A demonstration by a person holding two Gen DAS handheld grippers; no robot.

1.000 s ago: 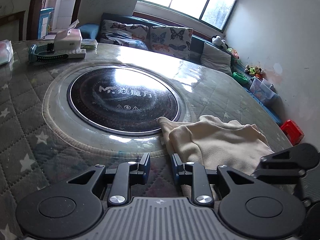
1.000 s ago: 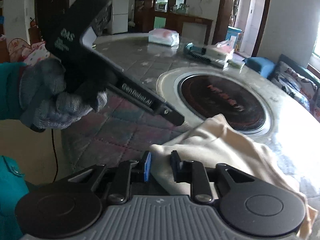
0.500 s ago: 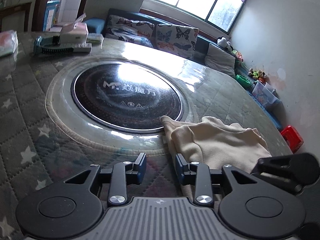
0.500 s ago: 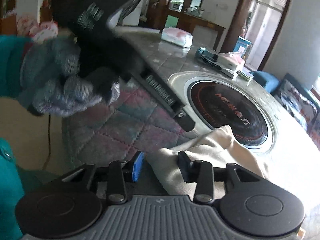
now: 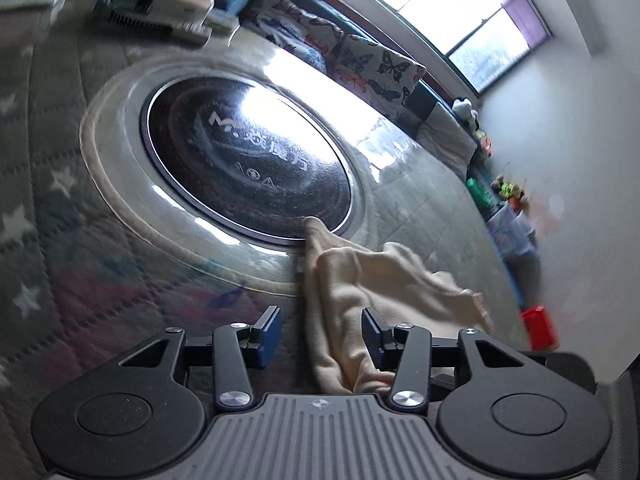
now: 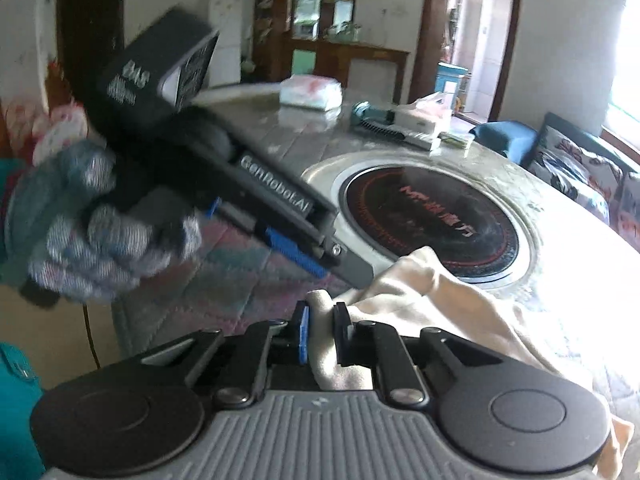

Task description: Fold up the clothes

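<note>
Motion blur smears the left wrist view: items at the table's (image 5: 48, 184) far edge are unreadable, and the near end of the cream garment (image 5: 360, 276) is cut off under the gripper body. Garment lies on the quilted table top just this side of the black round inset (image 5: 248, 160), one tip touching its rim. Left gripper (image 5: 320, 330) jaws are opening, a fold of cloth between them, pads not pressing on it. Right gripper (image 6: 322, 330) jaws are closing, pinched on a bunched garment edge. In the right wrist view the gloved left hand (image 6: 96, 236) is blurred. Versus a second ago: left view is rolled and tilted, left jaws wider, right jaws now clamped on cloth that was loose.
</note>
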